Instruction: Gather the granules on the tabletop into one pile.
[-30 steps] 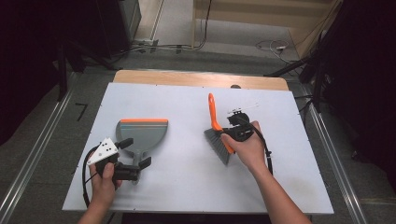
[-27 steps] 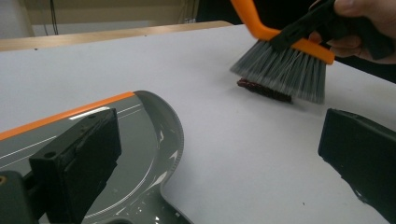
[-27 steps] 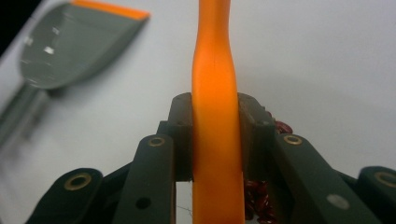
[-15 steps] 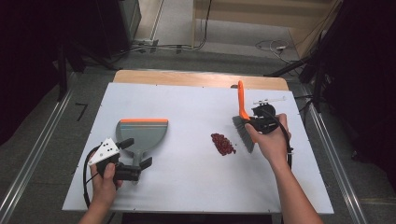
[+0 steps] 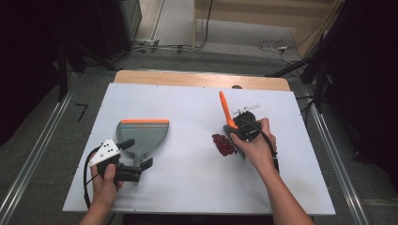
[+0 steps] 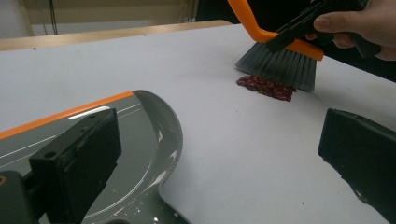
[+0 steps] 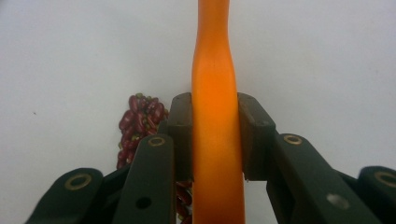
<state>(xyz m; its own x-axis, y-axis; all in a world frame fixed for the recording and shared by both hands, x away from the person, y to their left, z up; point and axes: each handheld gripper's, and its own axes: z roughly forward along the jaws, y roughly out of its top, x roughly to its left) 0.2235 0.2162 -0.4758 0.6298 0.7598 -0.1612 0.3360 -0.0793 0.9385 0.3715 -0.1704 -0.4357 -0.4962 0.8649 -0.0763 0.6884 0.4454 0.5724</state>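
A grey dustpan (image 5: 141, 133) with an orange lip lies flat at the table's left. My left gripper (image 5: 137, 153) stands open at its handle end, one jaw on each side; in the left gripper view the pan (image 6: 135, 154) lies by the left jaw. My right gripper (image 5: 233, 127) is shut on the orange handle of a brush (image 5: 224, 108). The handle (image 7: 212, 56) runs up between the pads of the right gripper (image 7: 215, 135). The grey bristles (image 6: 280, 65) rest at the right edge of a small pile of red beans (image 5: 224, 144), also seen from the two grippers (image 6: 266, 87) (image 7: 140, 116).
The white table (image 5: 187, 187) has a wooden strip (image 5: 202, 78) along its far edge. Metal rails (image 5: 328, 154) run on the floor at both sides, and cables (image 5: 272, 46) lie beyond the far edge.
The right gripper first swung the brush to the right, off the beans, which then showed as a pile. It has since come back left to the pile's edge. The left gripper has stayed still.
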